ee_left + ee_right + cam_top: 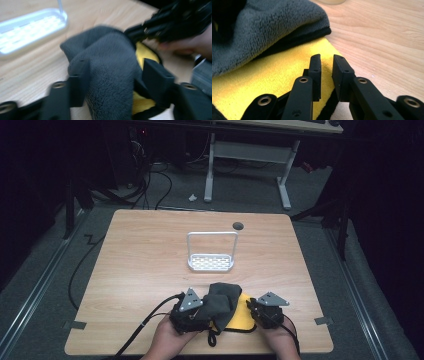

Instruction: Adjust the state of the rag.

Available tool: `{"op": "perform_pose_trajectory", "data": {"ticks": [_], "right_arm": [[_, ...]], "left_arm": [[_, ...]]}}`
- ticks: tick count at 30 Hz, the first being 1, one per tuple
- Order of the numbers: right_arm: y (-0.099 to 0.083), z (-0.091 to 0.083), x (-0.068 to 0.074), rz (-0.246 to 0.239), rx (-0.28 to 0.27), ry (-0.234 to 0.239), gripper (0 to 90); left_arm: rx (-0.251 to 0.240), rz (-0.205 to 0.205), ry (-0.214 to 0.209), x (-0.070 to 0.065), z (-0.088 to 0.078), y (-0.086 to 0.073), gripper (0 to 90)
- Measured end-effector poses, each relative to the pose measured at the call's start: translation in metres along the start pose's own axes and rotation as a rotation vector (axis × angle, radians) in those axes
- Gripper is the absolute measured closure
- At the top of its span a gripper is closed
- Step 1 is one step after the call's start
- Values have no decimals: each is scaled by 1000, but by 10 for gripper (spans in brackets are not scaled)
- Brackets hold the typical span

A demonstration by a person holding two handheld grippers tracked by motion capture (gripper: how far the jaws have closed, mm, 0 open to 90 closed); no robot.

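— Dim room with grey carpet all round, and one pale wooden table (150, 270) under the light. What's on it?

— Right at the near edge, a cloth (223, 306), grey fleece on one face and yellow on the other, with a black sewn border. The grey part is bunched up in a hump and the yellow lies flat on the wood underneath.

— How would it handle?

— My guess is soft, light and floppy. It will sag and fold wherever it isn't held, and it shouldn't slip much since the pile is fuzzy. The black hem or a corner looks like the surest place to pinch; a thick fold also works.

— Who has hold of it?

— The left gripper (113, 77) does. In its own view the two black jaws stand on either side of a thick grey fold and squeeze it. The right gripper (326, 75) sits low over the yellow edge, jaws drawn nearly together with a narrow slit between them. Whether any cloth is caught in that slit I cannot tell.

— Anything to put it in?

— Farther back, mid-table, a small white rack (211, 262) with a slotted base and a tall wire hoop handle. It looks bare, well apart from the cloth. Behind it is a dark round hole (238, 226) in the tabletop, and beyond the table the white legs of a desk (285, 180)
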State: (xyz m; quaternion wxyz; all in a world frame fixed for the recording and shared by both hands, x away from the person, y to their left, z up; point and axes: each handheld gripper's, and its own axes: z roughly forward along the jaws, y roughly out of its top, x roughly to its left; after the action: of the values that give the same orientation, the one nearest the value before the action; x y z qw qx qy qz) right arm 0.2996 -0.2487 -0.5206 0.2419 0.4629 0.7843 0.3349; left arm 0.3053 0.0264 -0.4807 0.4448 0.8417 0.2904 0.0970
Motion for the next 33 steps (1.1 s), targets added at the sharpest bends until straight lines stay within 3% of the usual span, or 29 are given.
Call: {"op": "perform_pose_trajectory", "data": {"ticks": [2, 5, 8, 11, 14, 17, 19, 22, 25, 28, 33], "right_arm": [[-1, 1, 0, -14, 15, 0, 794], [-3, 3, 0, -12, 29, 0, 806], [-4, 3, -2, -11, 37, -2, 810], [-4, 3, -2, -14, 40, -3, 810], [-3, 4, 0, -22, 45, -2, 810], [-3, 4, 3, -33, 43, -10, 810], [-3, 5, 3, -33, 41, -13, 809], [-3, 4, 3, -23, 46, -10, 803], [-2, 1, 2, -14, 39, -10, 784], [-2, -2, -2, -1, 22, -22, 778], [-2, -3, -5, 15, 11, -23, 755]], "left_arm": [[-11, -5, 36, 6, -3, -2, 764], [-65, -50, 94, 25, -22, -9, 826], [-84, -128, 130, 50, -44, -23, 824], [-61, -164, 160, 66, -58, -42, 817], [-24, -183, 175, 74, -62, -63, 794], [33, -243, 152, 82, -60, -83, 735], [57, -274, 170, 84, -61, -91, 689], [-7, -302, 212, 84, -75, -89, 617], [-89, -280, 227, 76, -89, -81, 588], [-95, -208, 200, 60, -87, -74, 571], [-108, -127, 81, 32, -68, -56, 505]]}}
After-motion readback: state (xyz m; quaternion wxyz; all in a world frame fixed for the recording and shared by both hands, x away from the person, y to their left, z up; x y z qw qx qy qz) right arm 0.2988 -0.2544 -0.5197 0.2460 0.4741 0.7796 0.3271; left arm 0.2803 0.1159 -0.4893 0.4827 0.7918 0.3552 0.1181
